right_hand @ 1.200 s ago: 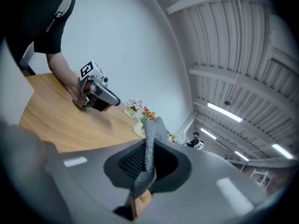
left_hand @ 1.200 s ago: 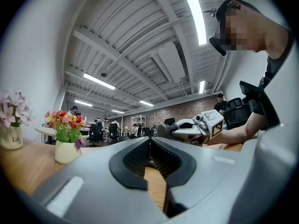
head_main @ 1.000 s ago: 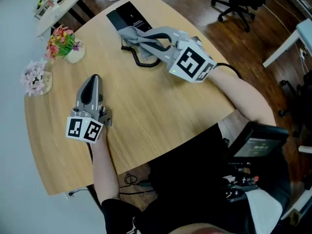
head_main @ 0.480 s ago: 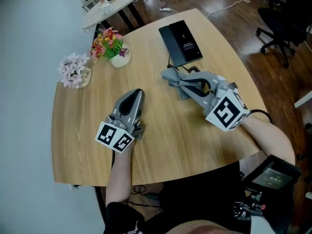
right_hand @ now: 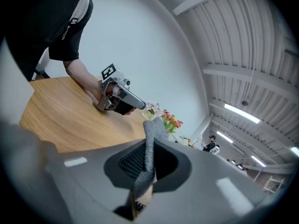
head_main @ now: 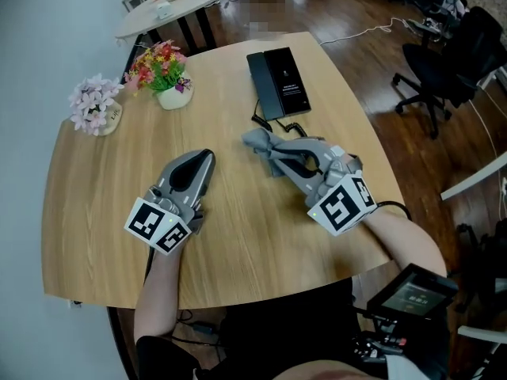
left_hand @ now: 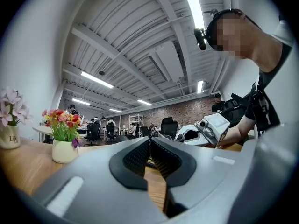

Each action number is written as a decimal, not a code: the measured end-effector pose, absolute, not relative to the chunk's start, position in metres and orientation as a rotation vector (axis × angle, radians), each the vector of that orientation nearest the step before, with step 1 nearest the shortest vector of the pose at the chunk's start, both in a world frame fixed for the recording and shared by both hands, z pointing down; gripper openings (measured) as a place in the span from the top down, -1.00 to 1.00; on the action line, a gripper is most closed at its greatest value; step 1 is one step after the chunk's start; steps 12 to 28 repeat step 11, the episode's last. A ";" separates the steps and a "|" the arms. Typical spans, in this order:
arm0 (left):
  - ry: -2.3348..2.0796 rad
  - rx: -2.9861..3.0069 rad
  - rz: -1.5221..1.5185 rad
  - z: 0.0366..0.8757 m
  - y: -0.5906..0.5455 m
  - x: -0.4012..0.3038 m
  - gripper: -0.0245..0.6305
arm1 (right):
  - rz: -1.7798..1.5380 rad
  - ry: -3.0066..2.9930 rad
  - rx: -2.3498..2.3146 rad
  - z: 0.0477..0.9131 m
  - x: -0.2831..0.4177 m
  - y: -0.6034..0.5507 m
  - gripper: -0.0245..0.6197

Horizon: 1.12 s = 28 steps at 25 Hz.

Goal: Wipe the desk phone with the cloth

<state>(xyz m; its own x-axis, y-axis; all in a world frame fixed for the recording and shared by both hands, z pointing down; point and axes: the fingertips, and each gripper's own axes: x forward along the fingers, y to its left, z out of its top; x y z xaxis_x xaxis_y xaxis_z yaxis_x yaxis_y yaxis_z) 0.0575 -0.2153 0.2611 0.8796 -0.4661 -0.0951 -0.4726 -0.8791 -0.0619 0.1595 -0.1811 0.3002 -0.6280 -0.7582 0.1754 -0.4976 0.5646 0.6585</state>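
The right gripper (head_main: 275, 153) stayed clamped on the grey cloth (head_main: 255, 141), which had drawn back from the black desk phone (head_main: 279, 81) to beside its coiled cord (head_main: 275, 123). The left gripper (head_main: 204, 158) still rested on the table (head_main: 95, 204), jaws together, empty.

Black short-sleeved top (right_hand: 51, 17); grey left gripper (head_main: 204, 158) and right gripper (head_main: 273, 153), each with a black-and-white marker cube (head_main: 157, 226).

Bare desk (head_main: 245, 236) centre, flower pots (head_main: 174, 97) far left, cord (head_main: 269, 123) perhaps fronting phone (head_main: 279, 81)
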 end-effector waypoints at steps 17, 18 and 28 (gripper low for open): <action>0.712 -2.947 0.092 0.250 -0.223 0.055 0.89 | -0.834 -2.353 1.042 0.295 0.156 -0.193 0.86; 0.712 -2.947 0.092 0.250 -0.223 0.055 0.89 | -0.834 -2.353 1.042 0.295 0.156 -0.193 0.86; 0.712 -2.947 0.092 0.250 -0.223 0.055 0.89 | -0.834 -2.353 1.042 0.295 0.156 -0.193 0.86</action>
